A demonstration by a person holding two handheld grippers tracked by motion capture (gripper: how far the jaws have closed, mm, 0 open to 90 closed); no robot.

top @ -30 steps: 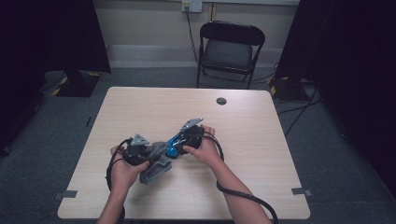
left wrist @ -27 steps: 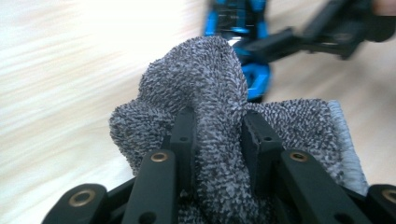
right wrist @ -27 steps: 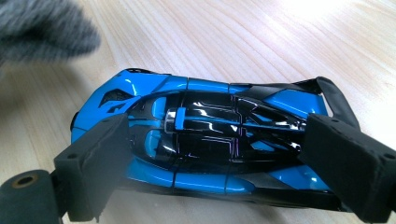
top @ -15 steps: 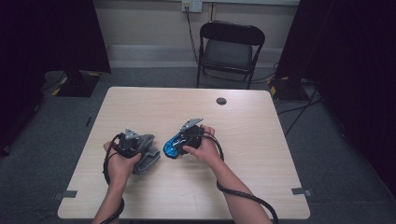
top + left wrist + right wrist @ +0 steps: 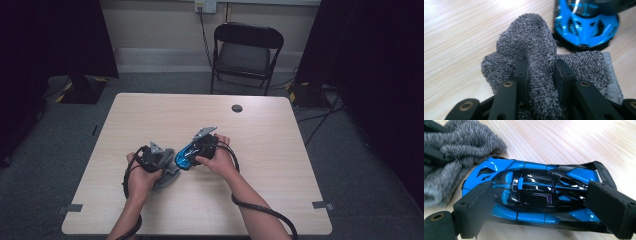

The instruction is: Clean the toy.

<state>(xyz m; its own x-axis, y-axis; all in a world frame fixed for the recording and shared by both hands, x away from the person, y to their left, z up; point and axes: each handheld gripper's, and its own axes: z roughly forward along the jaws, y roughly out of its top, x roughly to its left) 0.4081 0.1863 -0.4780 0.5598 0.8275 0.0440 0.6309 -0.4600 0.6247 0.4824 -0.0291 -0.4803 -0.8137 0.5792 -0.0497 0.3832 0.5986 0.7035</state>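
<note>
- Toy car (image 5: 534, 200), glossy blue and black plastic, sits clamped nose-to-tail in my right gripper (image 5: 197, 150), mid-table.
- My left gripper (image 5: 156, 161) pinches the fuzzy grey cloth (image 5: 536, 57) just beside it.
- Wipe lightly, keeping the car steady.
- Pale wooden table (image 5: 270, 150) offers room all round.

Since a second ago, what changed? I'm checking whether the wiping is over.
The left gripper, pinching the grey cloth, drew it off the blue toy car to the left and down onto the table. The right gripper stayed clamped on the car, in place.
</note>
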